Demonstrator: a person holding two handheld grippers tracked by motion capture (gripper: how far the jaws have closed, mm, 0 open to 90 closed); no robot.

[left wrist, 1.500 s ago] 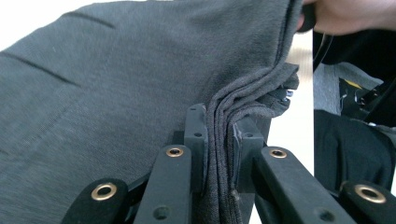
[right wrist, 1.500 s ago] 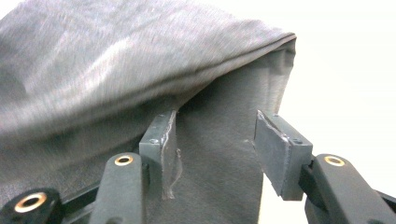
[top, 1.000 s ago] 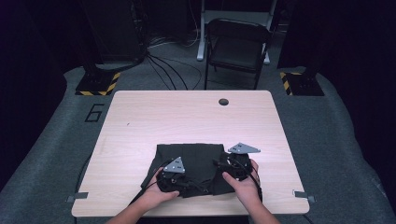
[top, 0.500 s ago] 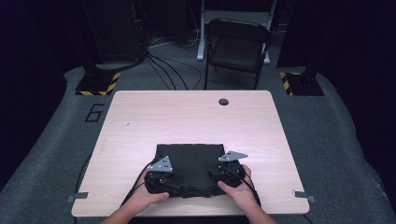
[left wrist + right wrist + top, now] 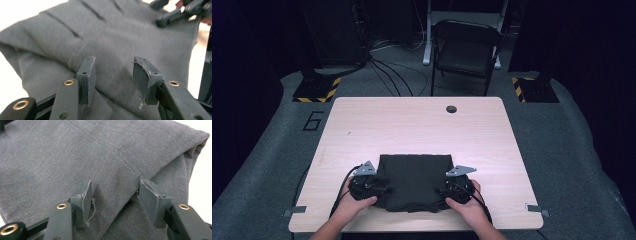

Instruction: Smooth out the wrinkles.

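The folding looks nearly done: the dark grey cloth (image 5: 414, 181) lies on the near half of the bench (image 5: 422, 125) as a compact, roughly square packet, several layers thick, its far edge straight and its sides fairly even. What seems left is small, by my judgement: perhaps one more fold or a last squaring and smoothing of the near edge, which sags a little unevenly toward the person. The left tongs (image 5: 113, 75) sit at the packet's left side and the right tongs (image 5: 113, 200) at its right side, each held low over the fabric by a hand at the near edge of the bench. The left tongs stand apart with cloth lying below and between the pads, not pinched; their jaws have just been opening and then easing in slightly, with nothing clamped. The right tongs are likewise apart, their jaws having just opened a bit, the pads resting on or just over the fabric without pressing it together. In the gripper views the cloth reads as a soft, matte, finely woven grey knit with a line of pale stitching running along a seam, and stacked folded edges show at one corner, where the layers fan slightly. Shallow creases cross the top layer. It will likely slide and slump easily, so any last fold calls for both sides to be lifted evenly.
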